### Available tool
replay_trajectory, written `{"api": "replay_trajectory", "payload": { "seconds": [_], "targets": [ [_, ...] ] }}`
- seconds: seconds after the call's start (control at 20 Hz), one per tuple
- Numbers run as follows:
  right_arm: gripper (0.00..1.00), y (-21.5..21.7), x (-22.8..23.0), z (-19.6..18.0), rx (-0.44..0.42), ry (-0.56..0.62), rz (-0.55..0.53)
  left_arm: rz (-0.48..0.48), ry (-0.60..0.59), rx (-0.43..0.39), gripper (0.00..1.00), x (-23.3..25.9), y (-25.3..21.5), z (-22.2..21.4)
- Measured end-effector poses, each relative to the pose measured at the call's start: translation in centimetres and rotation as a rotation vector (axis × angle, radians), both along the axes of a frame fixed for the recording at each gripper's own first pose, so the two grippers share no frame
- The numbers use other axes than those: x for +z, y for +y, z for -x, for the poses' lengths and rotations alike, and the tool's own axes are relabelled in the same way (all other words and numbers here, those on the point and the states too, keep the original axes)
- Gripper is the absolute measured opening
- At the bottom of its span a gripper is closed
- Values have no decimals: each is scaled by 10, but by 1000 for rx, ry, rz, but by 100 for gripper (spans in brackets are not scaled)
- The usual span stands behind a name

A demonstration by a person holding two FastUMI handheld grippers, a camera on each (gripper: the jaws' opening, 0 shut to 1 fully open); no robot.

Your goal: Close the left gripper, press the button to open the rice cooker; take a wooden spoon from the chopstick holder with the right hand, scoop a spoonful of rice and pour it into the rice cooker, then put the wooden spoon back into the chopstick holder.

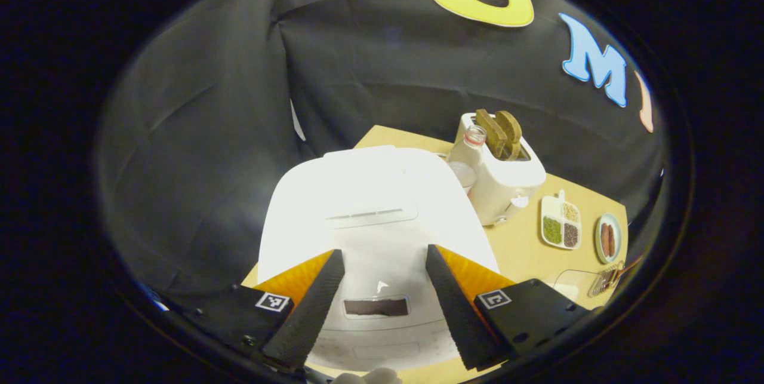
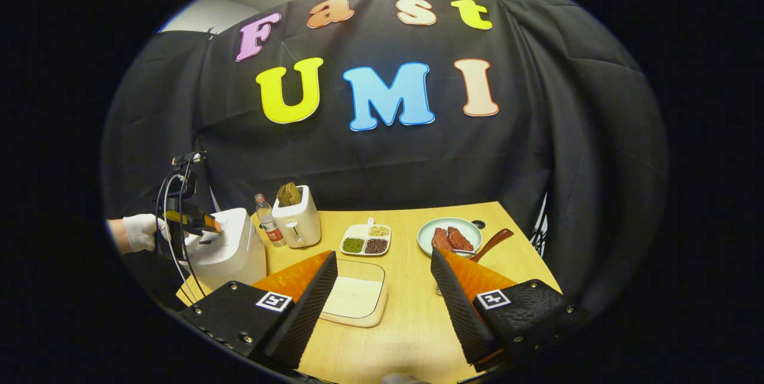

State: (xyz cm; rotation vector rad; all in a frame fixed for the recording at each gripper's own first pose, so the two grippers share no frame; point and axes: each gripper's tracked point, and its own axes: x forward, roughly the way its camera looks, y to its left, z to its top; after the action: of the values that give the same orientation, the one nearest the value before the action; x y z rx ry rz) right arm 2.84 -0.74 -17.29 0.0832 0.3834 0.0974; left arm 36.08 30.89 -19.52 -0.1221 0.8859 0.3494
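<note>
Two fingers of the left gripper (image 1: 385, 288) spread wide, low in the left gripper view, poised over the cooker (image 1: 376, 217) at frame centre, lid down. Rigid, smooth shell, likely heavy enough to sit firm under a push; button probably at the front edge, exact spot unclear. Jaws not yet closed for pressing.

Lower centre of the right gripper view: right gripper (image 2: 385, 294) wide apart, empty, level above the table (image 2: 412, 312). Rice tray (image 2: 353, 297) between the fingers. At left, gloved hand (image 2: 140, 232) at the cooker. Spoon (image 2: 492, 243) handle, stiff and light, mid-right.
</note>
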Motion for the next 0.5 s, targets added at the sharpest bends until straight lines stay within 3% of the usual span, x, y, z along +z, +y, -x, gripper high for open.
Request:
{"api": "replay_trajectory", "payload": {
  "seconds": [0.5],
  "targets": [
    [96,4,-2,1,9,15,-33,-33,-42,-40,99,-4,-4,-4]
  ]
}}
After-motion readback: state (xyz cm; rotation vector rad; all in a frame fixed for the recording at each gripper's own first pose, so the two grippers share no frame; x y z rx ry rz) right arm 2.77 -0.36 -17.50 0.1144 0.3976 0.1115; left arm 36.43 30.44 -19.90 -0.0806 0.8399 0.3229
